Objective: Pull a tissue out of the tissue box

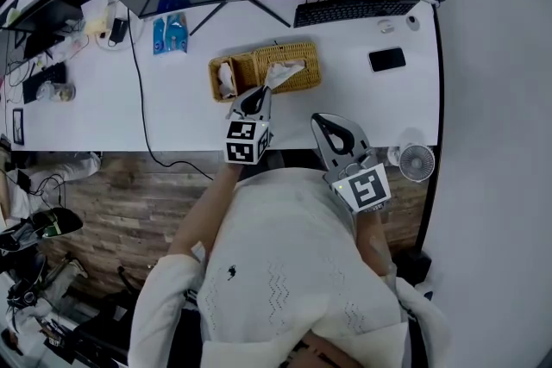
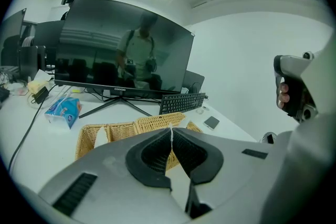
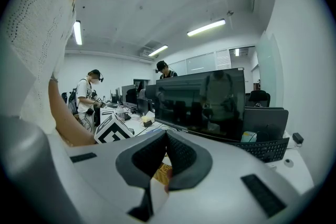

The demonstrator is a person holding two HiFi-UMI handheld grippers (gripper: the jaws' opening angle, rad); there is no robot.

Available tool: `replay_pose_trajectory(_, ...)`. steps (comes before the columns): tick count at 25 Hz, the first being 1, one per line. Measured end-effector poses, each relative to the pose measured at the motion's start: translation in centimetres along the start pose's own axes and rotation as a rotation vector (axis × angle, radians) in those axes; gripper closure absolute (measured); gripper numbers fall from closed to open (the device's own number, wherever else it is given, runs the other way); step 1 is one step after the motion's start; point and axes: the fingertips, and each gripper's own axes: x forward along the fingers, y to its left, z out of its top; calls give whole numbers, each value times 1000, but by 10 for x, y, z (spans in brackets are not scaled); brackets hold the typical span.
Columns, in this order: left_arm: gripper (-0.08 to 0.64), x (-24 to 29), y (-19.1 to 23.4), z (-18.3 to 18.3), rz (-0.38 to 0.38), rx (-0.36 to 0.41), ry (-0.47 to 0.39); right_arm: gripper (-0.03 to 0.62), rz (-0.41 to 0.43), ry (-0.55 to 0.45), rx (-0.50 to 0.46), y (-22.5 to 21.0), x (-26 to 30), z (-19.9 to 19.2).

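Plainly, left claw (image 1: 260, 92) pinched shut on the tissue (image 1: 285, 71), which trails from the tissue box (image 1: 304, 56) slot toward its near edge; pull runs away from box. Right claw (image 1: 322, 121) closed, empty, farther from box

white textured knit top (image 1: 285, 263); pale grey left gripper (image 1: 261, 92) and right gripper (image 1: 323, 123), black ribbed jaws, black-and-white marker cubes (image 1: 246, 142)

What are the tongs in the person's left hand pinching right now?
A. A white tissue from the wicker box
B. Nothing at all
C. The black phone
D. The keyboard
A: the left gripper has its jaws closed on the white tissue that sticks up out of the wicker tissue box.
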Motion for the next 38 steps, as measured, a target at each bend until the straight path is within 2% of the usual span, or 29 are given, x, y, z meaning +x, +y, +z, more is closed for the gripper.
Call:
replay_pose_trajectory(5, 541, -9, 2, -1, -12, 4, -7, 591, 8, 46, -3, 12, 1, -8)
replay_pose_trajectory(22, 541, -42, 12, 1, -52, 16, -42, 591, -11, 24, -25, 47, 14, 0)
replay_pose_trajectory(38, 543, -87, 27, 1, -94, 30, -91, 591, -9, 69, -19, 81, 23, -11)
